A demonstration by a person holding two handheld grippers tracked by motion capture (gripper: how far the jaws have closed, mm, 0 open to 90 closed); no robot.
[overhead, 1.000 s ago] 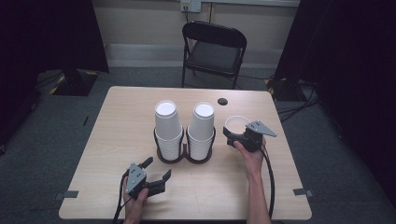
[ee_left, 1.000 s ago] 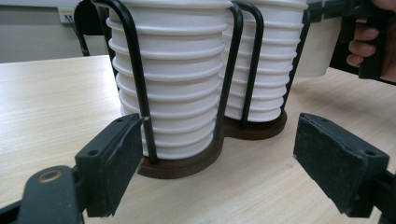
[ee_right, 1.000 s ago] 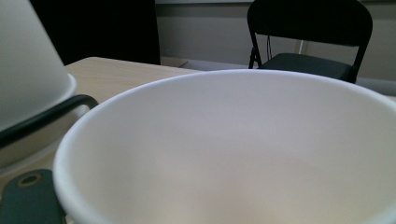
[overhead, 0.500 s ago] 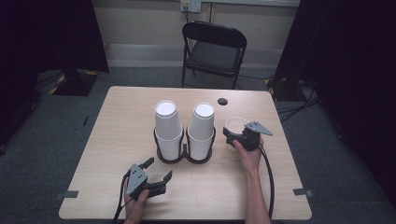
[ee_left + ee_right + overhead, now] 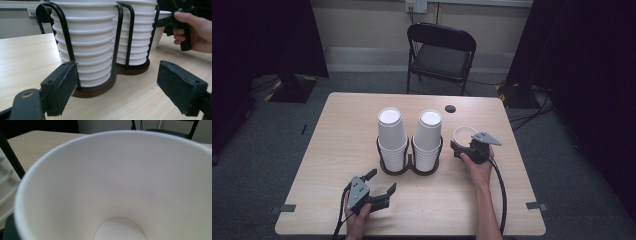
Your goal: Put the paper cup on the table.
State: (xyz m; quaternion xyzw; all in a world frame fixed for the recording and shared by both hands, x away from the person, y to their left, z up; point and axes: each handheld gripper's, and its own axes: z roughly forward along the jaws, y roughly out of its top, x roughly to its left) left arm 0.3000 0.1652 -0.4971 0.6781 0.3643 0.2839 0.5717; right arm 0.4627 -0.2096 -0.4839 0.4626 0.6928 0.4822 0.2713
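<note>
1. Right of the cup holder, a single white paper cup (image 5: 463,134) stands upright on the table (image 5: 312,165), open mouth up, near the right-hand stack.
2. My right gripper (image 5: 462,146) sits against the near side of that cup, with my right hand (image 5: 477,167) behind it. From the right gripper view I look straight down into the cup (image 5: 120,195), its rim close and its round bottom low in the picture; my own jaws are hidden there, so I cannot tell whether they are clenched on the wall or loose beside it.
3. Left of the cup stands the black wire holder (image 5: 409,162) with two dark round bases, each ring holding a tall stack of white cups (image 5: 392,137) turned bottom up. From the left gripper view the nearer stack (image 5: 87,50) rises between black rods, with the second stack just behind it.
4. My left gripper (image 5: 379,187) lies low near the front edge of the table, well apart from the holder and pointing toward it. Its jaws are spread wide and grasp nothing; the pads (image 5: 62,86) frame the holder's base.
5. Beyond the table stands a black folding chair (image 5: 439,55), and a small dark disc (image 5: 450,108) lies near the far edge.
</note>
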